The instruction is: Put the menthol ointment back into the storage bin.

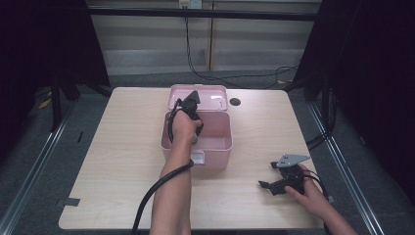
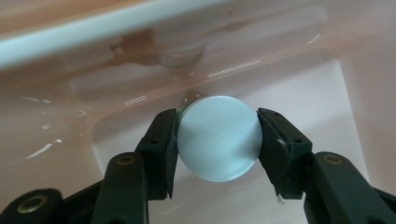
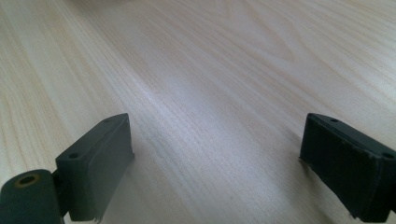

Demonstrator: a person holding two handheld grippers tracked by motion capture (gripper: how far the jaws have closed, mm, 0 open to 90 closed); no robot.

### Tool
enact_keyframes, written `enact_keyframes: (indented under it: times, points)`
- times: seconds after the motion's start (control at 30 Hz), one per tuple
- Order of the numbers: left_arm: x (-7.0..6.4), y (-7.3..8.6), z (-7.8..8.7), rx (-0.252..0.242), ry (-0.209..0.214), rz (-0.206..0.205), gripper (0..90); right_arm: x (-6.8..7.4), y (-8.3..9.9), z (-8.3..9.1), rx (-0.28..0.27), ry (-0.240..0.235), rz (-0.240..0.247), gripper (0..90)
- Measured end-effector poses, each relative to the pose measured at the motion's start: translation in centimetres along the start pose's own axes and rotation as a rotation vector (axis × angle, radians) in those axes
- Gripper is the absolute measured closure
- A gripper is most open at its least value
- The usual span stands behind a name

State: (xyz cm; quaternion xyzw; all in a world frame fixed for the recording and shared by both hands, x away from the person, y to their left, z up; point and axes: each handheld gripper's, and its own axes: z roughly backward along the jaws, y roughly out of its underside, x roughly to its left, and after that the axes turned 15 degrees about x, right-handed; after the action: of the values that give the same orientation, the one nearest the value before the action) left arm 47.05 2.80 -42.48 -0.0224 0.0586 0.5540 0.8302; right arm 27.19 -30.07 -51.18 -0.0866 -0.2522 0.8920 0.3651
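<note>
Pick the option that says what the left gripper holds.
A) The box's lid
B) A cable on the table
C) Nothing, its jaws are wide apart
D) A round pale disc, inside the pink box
D: in the left gripper view the left gripper is clamped on both sides of the disc, over the floor of the pink box.

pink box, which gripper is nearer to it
Left. The left gripper reaches down inside the pink box, jaws shut on a pale disc. The right gripper rests on the table, off to the box's right.
</note>
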Motion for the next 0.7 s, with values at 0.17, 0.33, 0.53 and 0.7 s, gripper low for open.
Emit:
enact_keyframes:
  times: [0.17,0.33,0.53,0.7]
  points:
    - [-0.09,-0.14,-0.15,-0.004,-0.007,0.0,50.1,0.0,0.0,0.0,0.0,0.0,0.0,8.7]
    - [-0.06,-0.18,-0.48,-0.008,-0.019,0.007,50.0,0.0,0.0,0.0,0.0,0.0,0.0,8.7]
    - [-0.04,-0.25,-0.7,-0.017,-0.018,0.015,49.9,0.0,0.0,0.0,0.0,0.0,0.0,8.7]
    - [-0.01,-0.28,-0.82,-0.021,-0.02,0.019,49.9,0.01,0.0,0.01,0.001,0.001,-0.003,8.7]
